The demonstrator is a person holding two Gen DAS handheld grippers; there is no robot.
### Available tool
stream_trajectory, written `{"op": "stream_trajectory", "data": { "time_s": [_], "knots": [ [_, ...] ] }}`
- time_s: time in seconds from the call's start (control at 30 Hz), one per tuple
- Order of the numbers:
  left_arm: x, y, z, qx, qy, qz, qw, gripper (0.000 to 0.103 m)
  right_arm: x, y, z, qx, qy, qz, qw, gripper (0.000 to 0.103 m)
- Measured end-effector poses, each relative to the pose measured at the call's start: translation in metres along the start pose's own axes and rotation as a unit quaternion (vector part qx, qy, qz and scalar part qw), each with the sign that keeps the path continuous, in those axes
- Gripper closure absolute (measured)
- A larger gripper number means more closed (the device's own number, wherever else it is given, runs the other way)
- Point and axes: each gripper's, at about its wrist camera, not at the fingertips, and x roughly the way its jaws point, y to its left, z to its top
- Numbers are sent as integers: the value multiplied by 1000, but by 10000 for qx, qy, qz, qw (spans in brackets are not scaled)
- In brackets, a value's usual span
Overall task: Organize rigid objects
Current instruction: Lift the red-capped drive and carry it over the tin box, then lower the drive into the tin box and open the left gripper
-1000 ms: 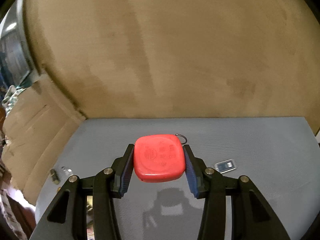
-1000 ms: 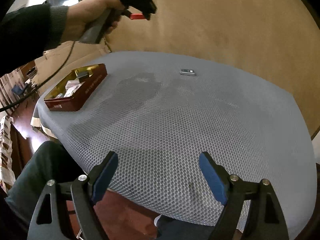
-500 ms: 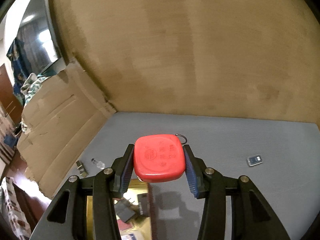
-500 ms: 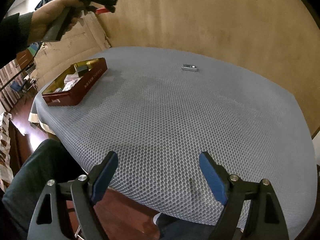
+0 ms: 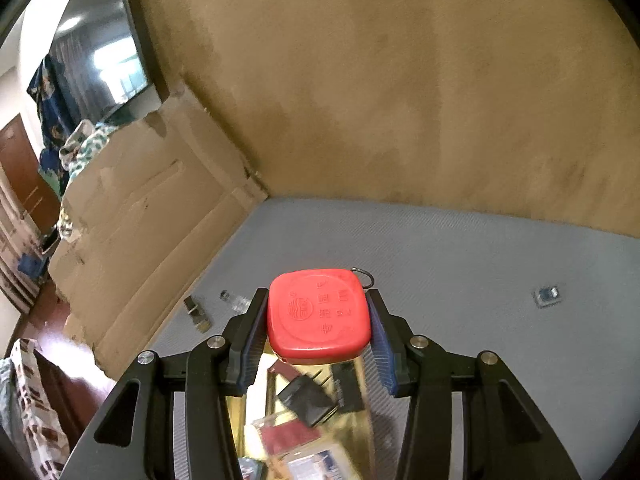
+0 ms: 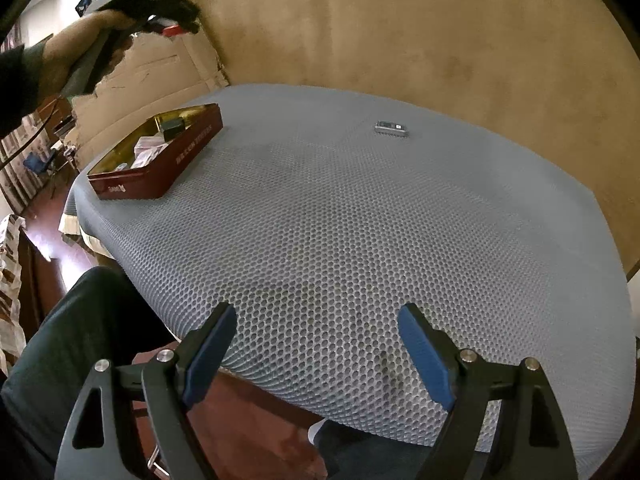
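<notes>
Two blue pads of the left gripper (image 5: 318, 336) are clamping the red case (image 5: 319, 314), which is hanging directly above the open tin (image 6: 160, 152) (long axis running away from it). Right gripper (image 6: 316, 350) is idling wide open, empty, far from both.

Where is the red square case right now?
Left wrist view: the red case is clamped in the left gripper, raised over the open red tin at the mat's left end.

A tan wall (image 5: 400, 100) rises behind the grey mesh tabletop (image 6: 360, 240). Left of the tabletop stands a cardboard sheet (image 5: 140, 216); beyond the cardboard are a dark screen (image 5: 108, 60), a brown door (image 5: 20, 164) and a reddish wooden floor (image 6: 48, 240).
</notes>
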Motion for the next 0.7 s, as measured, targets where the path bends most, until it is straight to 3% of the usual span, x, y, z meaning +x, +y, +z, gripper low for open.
{"op": "stream_trajectory", "data": {
  "time_s": [0.4,0.7],
  "knots": [
    [20,83,-80,-531,807,-137,9952,60,6,-1,-1,21,65,42,10000,17],
    [47,97,-130,-819,1323,-17,9878,60,11,1,-4,-5,161,8,9999,17]
  ]
}}
